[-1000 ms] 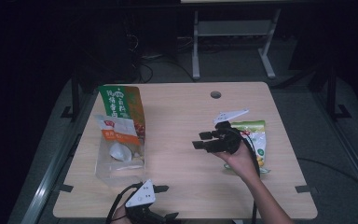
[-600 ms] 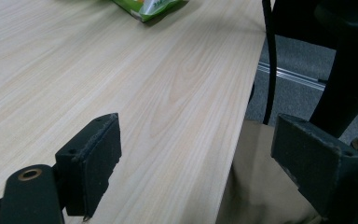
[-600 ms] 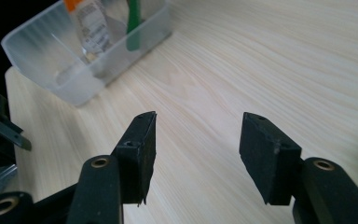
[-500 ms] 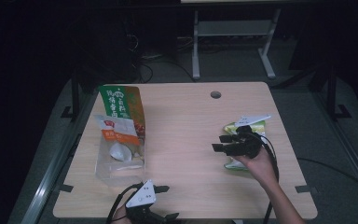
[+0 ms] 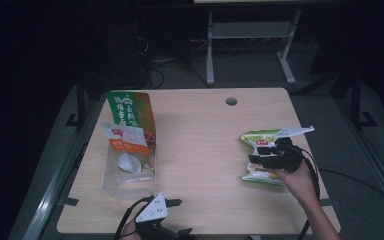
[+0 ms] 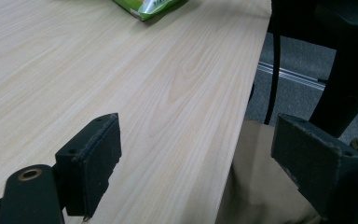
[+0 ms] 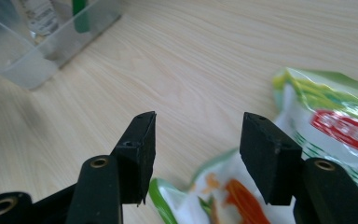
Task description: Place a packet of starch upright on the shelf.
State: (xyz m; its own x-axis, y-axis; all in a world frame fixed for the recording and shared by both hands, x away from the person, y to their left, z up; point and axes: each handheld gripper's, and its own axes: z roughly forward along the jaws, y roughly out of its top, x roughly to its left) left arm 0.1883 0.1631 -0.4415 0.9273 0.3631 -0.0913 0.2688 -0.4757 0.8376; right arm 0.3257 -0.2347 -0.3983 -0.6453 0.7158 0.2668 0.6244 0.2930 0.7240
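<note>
A person's right gripper [image 5: 258,154] hovers over a green snack packet [image 5: 254,141] lying flat near the right edge of the wooden desk [image 5: 200,145], its fingers [image 7: 140,149] standing apart with nothing between them and the packet's crinkled top just below and beside their tips. Judged from this, the step in hand is the reach for the packet, with the grasp itself not yet made. The next move calls for lowering the gripper until the fingers straddle a raised fold or edge of the packet, then closing on it; a flat, slippery film gives little to bite, so a pinch at the puffed rim looks the safer choice. Across the desk, well apart from the packet, a clear plastic bin [image 5: 130,172] lies at the left side with a green and orange bag [image 5: 130,112] and smaller sachets in and over it, a likely place for the packet to go. The open desk between the two is bare of obstacles; a round cable hole [image 5: 231,101] sits near the far edge, out of the way. The left gripper [image 5: 177,217] rests at the near edge of the desk, its fingers [image 6: 93,158] wide apart and empty, one hanging past the desk's edge.
</note>
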